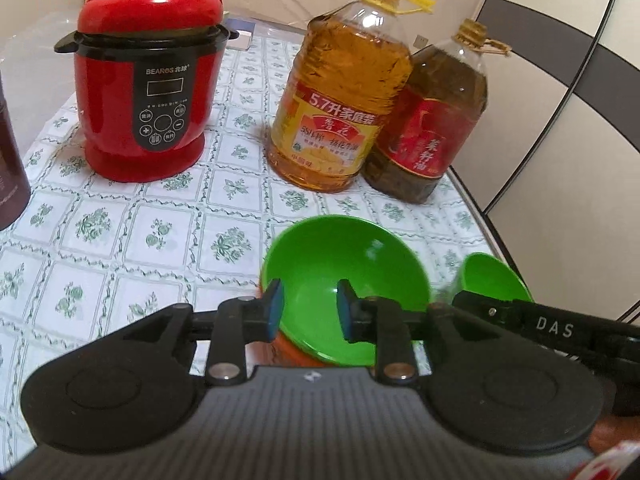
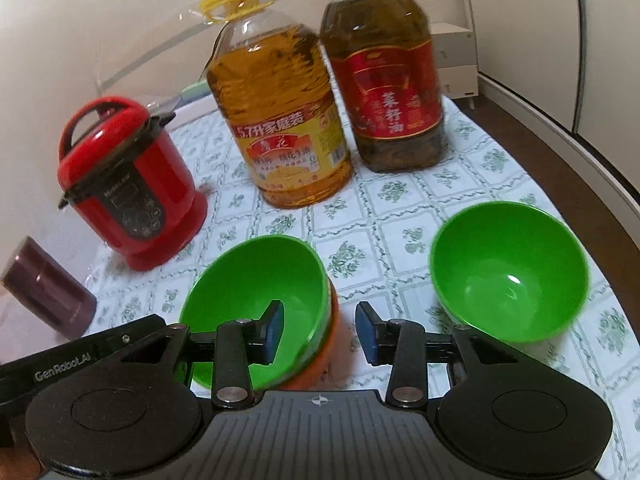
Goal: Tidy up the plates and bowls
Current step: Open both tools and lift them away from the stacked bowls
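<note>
there are two big bottles of oil, a yellow oil bottle (image 2: 280, 120) and a dark oil bottle (image 2: 394, 76). there is one red cooker (image 2: 128, 188) and one dark brown can (image 2: 48, 288). there are two green bowls you can see well: a stacked green bowl (image 2: 256, 280) sitting on one orange bowl (image 2: 320, 364), and a lone green bowl (image 2: 508, 272). there are two grippers, one left gripper (image 1: 310, 308) and one right gripper (image 2: 320, 332)

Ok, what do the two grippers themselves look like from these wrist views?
Both match: black linkage arms with silver pivot pins, blue pads on the fingertips, and a ribbed grey base with round black discs. The left gripper carries "GenRobot.AI" lettering on its side, the right gripper "DAS".
</note>
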`<state>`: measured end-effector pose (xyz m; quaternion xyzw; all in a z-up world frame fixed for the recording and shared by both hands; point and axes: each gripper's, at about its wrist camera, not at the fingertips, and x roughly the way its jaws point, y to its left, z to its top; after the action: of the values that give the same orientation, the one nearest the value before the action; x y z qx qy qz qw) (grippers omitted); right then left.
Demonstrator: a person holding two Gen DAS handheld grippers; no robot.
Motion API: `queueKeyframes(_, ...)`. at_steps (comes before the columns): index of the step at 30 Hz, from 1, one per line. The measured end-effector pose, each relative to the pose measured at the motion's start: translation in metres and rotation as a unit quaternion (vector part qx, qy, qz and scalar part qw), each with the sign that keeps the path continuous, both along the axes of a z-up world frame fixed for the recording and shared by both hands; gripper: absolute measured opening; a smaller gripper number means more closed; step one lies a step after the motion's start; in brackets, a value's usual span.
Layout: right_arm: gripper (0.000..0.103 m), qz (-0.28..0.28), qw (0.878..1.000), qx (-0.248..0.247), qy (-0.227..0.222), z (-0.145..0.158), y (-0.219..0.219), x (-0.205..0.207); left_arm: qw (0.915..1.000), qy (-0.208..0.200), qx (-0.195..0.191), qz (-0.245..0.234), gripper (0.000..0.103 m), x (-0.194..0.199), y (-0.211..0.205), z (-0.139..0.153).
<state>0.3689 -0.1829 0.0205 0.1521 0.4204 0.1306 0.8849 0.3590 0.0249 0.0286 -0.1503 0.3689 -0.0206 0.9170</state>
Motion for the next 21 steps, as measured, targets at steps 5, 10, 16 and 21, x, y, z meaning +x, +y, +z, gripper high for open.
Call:
queueKeyframes(5,0.041,-0.015,1.0,0.003,0.002,0.007,-0.021,-0.025,1.0,-0.004,-0.006,-0.003,0.041,-0.024,-0.013,0.009)
queueKeyframes(10,0.041,-0.031,1.0,0.004,0.006,0.011,-0.042,-0.049,0.9998,-0.005,-0.013,-0.013,0.048,-0.046,-0.031,0.013)
queueKeyframes(16,0.041,-0.046,0.999,-0.006,0.009,0.015,-0.067,-0.075,0.9996,-0.004,-0.012,-0.024,0.059,-0.071,-0.056,0.013)
queueKeyframes(21,0.041,-0.054,0.998,-0.011,0.01,0.013,-0.084,-0.096,0.9997,-0.004,0.0,-0.026,0.063,-0.089,-0.074,0.01)
